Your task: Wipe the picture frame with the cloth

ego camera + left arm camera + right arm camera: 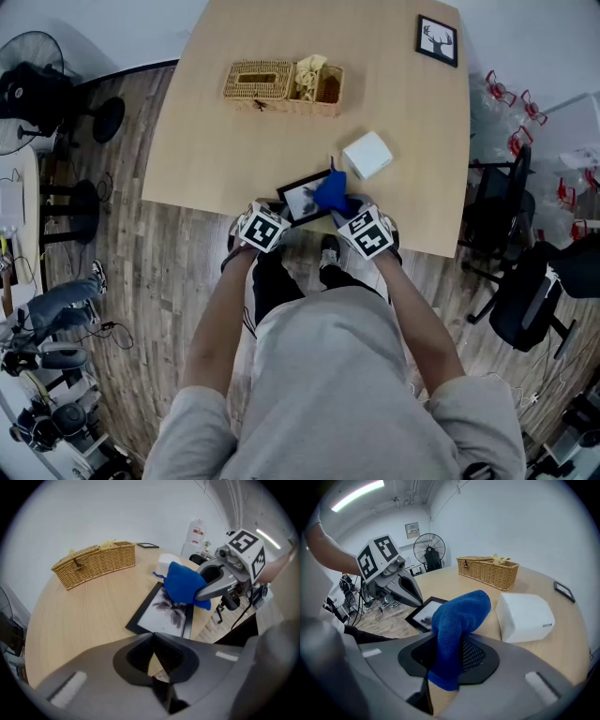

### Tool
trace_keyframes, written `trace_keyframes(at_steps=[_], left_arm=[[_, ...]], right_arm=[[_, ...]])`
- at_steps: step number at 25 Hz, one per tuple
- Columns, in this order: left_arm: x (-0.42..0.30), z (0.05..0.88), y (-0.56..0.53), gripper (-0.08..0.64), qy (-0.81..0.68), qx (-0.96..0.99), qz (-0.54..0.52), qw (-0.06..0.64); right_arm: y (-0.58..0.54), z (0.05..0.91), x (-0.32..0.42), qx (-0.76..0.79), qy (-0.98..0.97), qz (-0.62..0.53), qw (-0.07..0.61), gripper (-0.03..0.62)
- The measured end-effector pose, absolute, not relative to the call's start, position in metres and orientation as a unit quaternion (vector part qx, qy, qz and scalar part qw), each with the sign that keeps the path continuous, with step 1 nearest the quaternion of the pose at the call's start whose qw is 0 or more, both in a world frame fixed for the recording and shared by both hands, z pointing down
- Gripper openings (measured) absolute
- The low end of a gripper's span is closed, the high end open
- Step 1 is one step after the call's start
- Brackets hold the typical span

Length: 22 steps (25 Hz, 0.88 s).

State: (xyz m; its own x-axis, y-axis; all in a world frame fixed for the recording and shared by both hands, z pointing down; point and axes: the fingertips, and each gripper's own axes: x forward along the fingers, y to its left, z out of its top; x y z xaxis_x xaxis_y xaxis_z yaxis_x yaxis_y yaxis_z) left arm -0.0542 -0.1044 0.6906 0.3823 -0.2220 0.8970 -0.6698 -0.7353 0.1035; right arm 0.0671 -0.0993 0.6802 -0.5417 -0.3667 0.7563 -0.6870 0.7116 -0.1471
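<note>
Right hand-held gripper [450, 641] is clamped on a blue terry cloth [461, 613], which overlaps the black picture frame [161, 616] lying flat at the wooden counter's [89, 616] near edge. Left hand-held gripper [152, 637]: jaws closed tip to tip, empty, at the frame's near border. Half-lidded wicker basket [96, 563] holds pale items, unidentifiable.

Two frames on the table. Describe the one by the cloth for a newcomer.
Start at the wooden table and go to its near edge. The black picture frame lies flat there, a blue cloth at its right end. Unlike the small frame at the far right corner, it shows a dark inky flower on white.
</note>
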Motion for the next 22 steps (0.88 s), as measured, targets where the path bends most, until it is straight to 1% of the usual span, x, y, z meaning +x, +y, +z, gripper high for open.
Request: trace_keyframes(at_steps=[6,13,22], left_arm=[[-0.052,0.689,-0.104,0.052,-0.307,0.794,0.478,0.217],[-0.067,0.656,-0.099,0.052,-0.400,0.788,0.394,0.251],[-0.071,0.619,-0.063,0.052,-0.455,0.788,0.311,0.275]], right_arm=[[-0.081,0.663,0.078,0.331,-0.849,0.255,0.323,0.106],[-0.071,0.650,0.076,0.357,-0.844,0.276,0.289,0.106],[-0.056,0.623,0.073,0.394,-0.838,0.277,0.257,0.106]])
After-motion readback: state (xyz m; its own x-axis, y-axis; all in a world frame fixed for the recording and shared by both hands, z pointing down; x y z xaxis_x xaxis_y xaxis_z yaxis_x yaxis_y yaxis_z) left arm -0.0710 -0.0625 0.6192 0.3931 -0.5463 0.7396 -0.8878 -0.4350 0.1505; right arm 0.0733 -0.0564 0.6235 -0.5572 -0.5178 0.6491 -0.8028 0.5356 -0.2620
